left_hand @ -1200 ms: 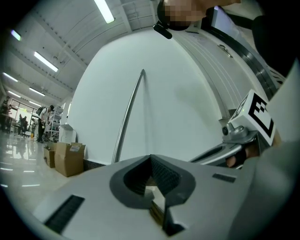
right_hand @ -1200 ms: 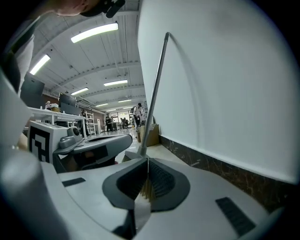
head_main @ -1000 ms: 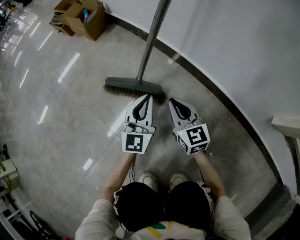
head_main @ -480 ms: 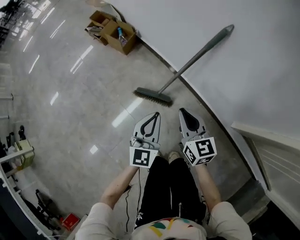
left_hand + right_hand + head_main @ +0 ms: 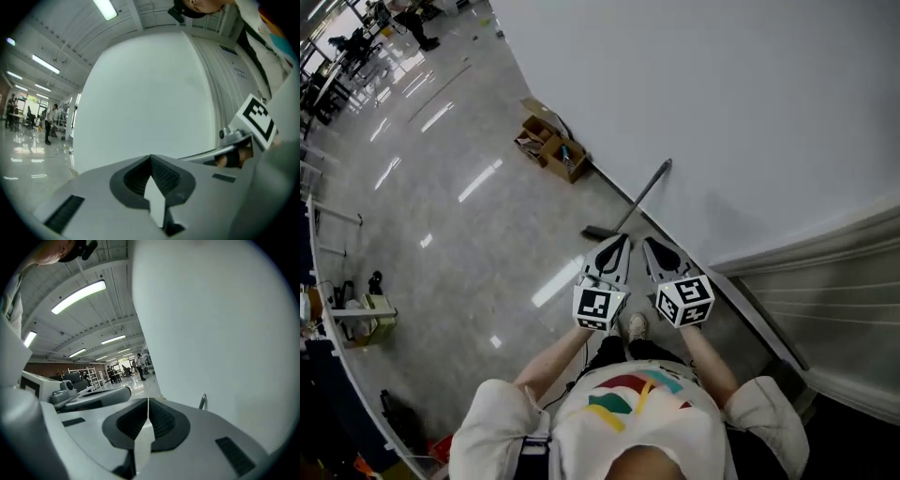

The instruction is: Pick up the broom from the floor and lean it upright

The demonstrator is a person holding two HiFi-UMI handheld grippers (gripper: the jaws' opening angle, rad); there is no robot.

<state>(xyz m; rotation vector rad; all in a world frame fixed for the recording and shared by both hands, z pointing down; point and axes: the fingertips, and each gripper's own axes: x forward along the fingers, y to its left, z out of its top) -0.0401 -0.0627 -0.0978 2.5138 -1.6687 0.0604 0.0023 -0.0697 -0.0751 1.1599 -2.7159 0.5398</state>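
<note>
Left hand-held gripper [image 5: 621,240] and right hand-held gripper [image 5: 650,243] are held side by side, jaws fully together, nothing gripped. The lean is judged done, so both are best drawn clear without knocking the broom [image 5: 639,199]. Its head is set on the floor [image 5: 469,253] just ahead — the long handle slanting up and away onto the white wall [image 5: 722,103]

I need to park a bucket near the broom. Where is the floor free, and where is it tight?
Free: the wide shiny floor left of the broom, between the cardboard boxes and the pale stand. Also the strip along the wall between boxes and broom. Tight: around the person's shoes, between the broom and the ribbed panel.
</note>
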